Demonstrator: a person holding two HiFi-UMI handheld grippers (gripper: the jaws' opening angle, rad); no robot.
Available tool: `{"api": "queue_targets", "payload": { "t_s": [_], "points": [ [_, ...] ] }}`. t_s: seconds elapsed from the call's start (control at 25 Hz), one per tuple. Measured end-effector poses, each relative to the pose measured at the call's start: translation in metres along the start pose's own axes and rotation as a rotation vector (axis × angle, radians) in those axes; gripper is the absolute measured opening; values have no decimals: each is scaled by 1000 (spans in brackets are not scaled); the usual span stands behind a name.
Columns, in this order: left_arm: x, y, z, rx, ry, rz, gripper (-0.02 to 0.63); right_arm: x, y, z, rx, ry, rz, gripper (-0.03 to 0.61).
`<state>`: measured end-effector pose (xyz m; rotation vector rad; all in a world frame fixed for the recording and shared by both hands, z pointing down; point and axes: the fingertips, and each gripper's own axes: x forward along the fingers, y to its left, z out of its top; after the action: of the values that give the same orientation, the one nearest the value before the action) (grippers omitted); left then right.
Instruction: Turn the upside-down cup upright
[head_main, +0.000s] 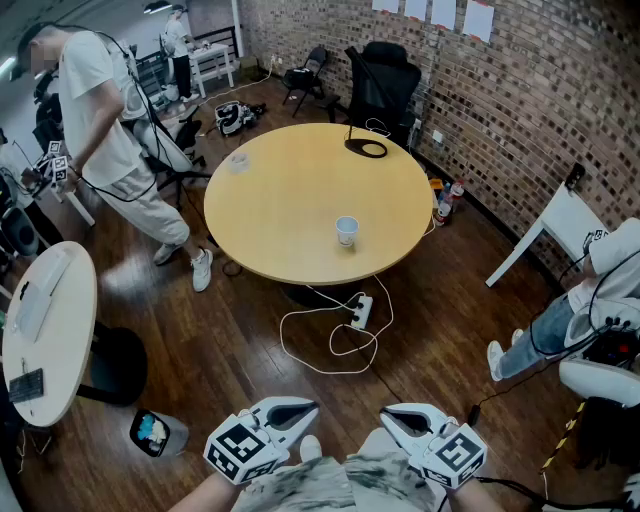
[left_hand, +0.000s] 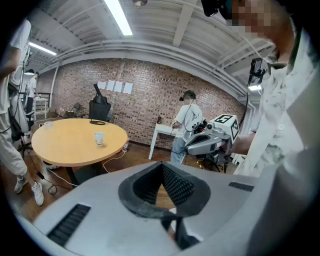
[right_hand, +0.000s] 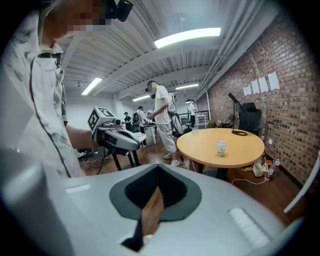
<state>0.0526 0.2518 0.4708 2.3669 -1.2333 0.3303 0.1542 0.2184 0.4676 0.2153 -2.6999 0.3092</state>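
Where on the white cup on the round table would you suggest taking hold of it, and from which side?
I would grip the cup across its side wall near mid-height, coming level from the near edge of the table. It stands alone toward that edge, seemingly wider end up, with nothing beside it.

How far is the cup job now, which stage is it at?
Done: the paper cup on the round table seems to stand mouth up already, though it is small. In hand: nothing; the left gripper and right gripper are shut, empty, far from the table. Left: apparently nothing.
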Motion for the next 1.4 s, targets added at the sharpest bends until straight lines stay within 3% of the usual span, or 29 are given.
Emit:
{"api": "queue_targets", "payload": {
  "t_s": [0.24,0.52,0.56,0.6,0.64,0.84,1.0,1.24,1.4],
  "points": [
    [20,80,17,-45,-15,65,8,54,-37,20,-7,18,53,5],
    [117,187,68,-74,17,196,9,98,-159,54,-74,32,120,8],
    [134,201,79,-75,30,203,65,99,-177,63,-89,33,128,8],
    [150,214,88,-72,50,209,170,99,-194,70,-101,30,131,8],
    [166,229,96,-62,71,216,232,99,-210,75,-106,23,132,8],
    [243,308,123,-18,186,258,316,92,-290,75,-60,43,87,8],
    [286,357,133,21,304,245,366,89,-321,72,-4,70,39,8],
    [332,413,101,152,577,206,410,101,-346,91,57,21,-74,14],
    [354,423,87,247,698,134,423,103,-352,103,102,-8,-134,12]
  ]
}}
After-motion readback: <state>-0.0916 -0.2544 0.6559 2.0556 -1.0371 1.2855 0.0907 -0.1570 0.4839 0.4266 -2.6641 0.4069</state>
